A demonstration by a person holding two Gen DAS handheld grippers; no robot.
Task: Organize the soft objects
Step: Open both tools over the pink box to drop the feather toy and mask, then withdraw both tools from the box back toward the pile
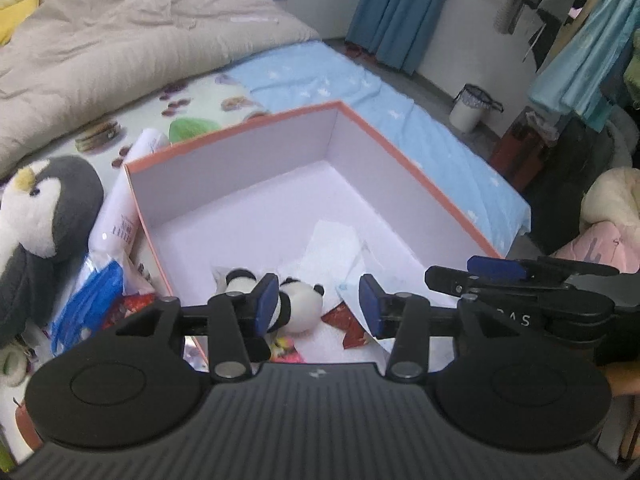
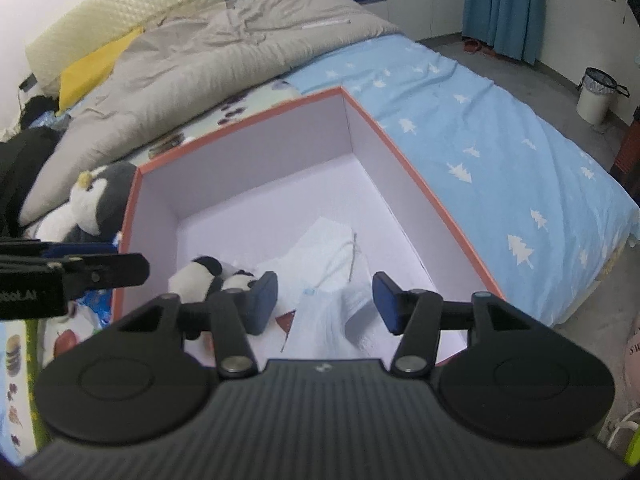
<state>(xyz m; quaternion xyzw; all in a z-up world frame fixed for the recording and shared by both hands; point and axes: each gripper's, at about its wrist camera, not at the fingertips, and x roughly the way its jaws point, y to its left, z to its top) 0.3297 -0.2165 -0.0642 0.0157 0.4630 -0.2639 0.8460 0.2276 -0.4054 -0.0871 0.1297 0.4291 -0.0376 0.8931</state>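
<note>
From the left wrist, the left gripper point(image 1: 318, 304) hovers with its jaws half apart and empty over the near end of the box point(image 1: 420, 172), where the panda plush point(image 1: 300, 304) lies on its side, head toward the right wall, beside white cloth point(image 1: 340, 248); a penguin plush point(image 1: 44, 216) stands outside the left wall. From the right wrist, the right gripper point(image 2: 326, 302), likewise parted and empty, hangs above a pale blue cloth point(image 2: 320, 324); only here the bed's point(image 2: 500, 140) right edge shows.

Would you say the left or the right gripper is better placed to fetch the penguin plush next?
Probably left. The penguin plush sits outside the box, beyond its left wall, on the left gripper side; its jaws stand open and empty. The right gripper would have to cross over.
</note>
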